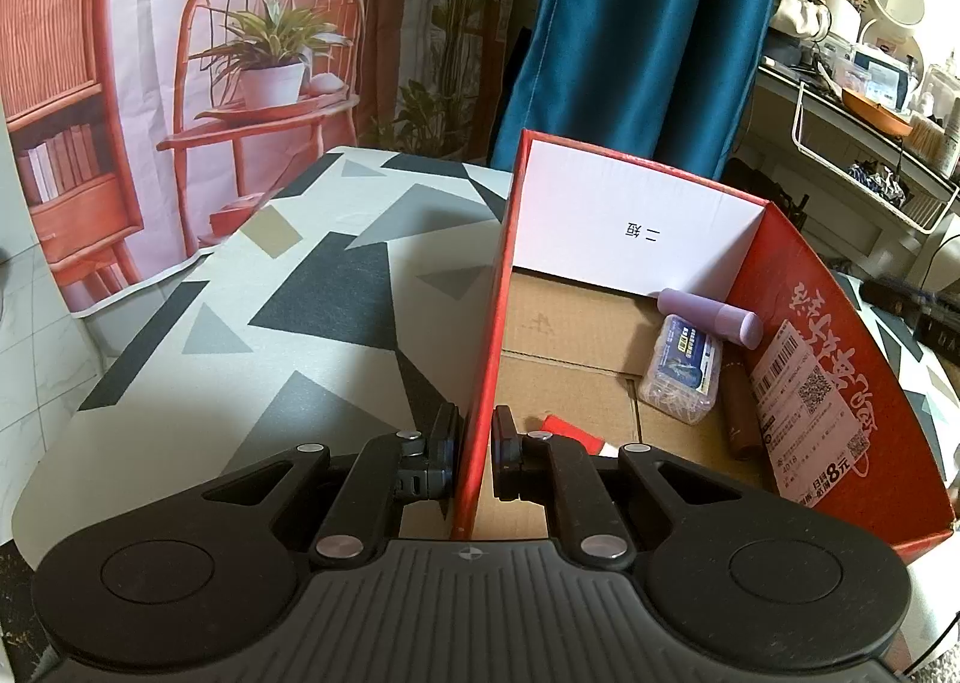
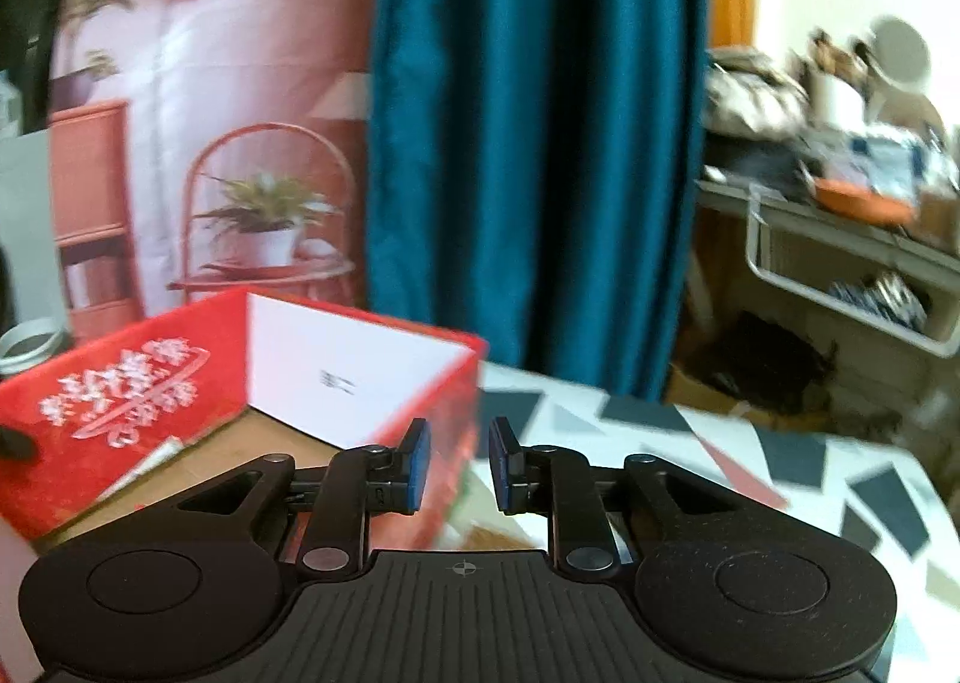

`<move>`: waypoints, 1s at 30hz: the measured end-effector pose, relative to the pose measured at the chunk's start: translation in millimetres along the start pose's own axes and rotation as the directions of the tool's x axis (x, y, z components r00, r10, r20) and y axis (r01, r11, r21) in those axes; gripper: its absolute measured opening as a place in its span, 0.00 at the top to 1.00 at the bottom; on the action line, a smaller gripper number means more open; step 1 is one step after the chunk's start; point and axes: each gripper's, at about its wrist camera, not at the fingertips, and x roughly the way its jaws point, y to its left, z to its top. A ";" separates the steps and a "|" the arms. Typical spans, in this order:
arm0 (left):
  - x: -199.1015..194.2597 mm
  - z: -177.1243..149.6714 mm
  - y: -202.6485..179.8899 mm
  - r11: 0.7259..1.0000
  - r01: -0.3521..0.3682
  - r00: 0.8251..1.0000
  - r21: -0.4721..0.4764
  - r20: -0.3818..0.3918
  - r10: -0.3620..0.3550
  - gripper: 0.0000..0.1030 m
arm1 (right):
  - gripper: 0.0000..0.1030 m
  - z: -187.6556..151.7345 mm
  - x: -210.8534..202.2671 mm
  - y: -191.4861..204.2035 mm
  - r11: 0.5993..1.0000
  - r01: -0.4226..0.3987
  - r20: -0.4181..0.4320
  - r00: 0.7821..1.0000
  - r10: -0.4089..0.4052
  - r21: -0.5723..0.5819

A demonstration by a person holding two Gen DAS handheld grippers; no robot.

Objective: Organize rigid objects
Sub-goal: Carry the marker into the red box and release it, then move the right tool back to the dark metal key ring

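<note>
My left gripper (image 1: 477, 446) has its fingers (image 1: 445, 443) clamped on the near left wall of the red box (image 1: 840, 383), one pad outside and one inside, steadying it on the patterned worktop (image 1: 300, 293). My right gripper (image 2: 459, 464) hangs just beside the box's right-hand corner with its fingers (image 2: 417, 461) slightly apart and nothing between them; the picture there is smeared, so I read little more from it

Inside the box, towards its right wall, I can see a lilac tube (image 1: 711, 317) lying against the white end flap, a clear packet of small sticks (image 1: 681, 377) just in front of it and touching or nearly so, a brown cylinder (image 1: 741, 419) along the wall, and a red and white scrap (image 1: 570, 434) near my fingers. So I judge a good part of the sorting is done: several rigid things already sit in the box

What is left I cannot tell for sure. The stretch of worktop that shows carries no loose items, but much of it is out of sight behind the box and below both cameras
</note>
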 end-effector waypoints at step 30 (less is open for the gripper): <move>0.2 -0.7 -0.3 1.000 -0.005 1.000 0.000 0.003 0.005 0.88 | 0.64 -70.5 56.2 6.3 0.990 -0.118 -0.293 0.952 0.091 -0.073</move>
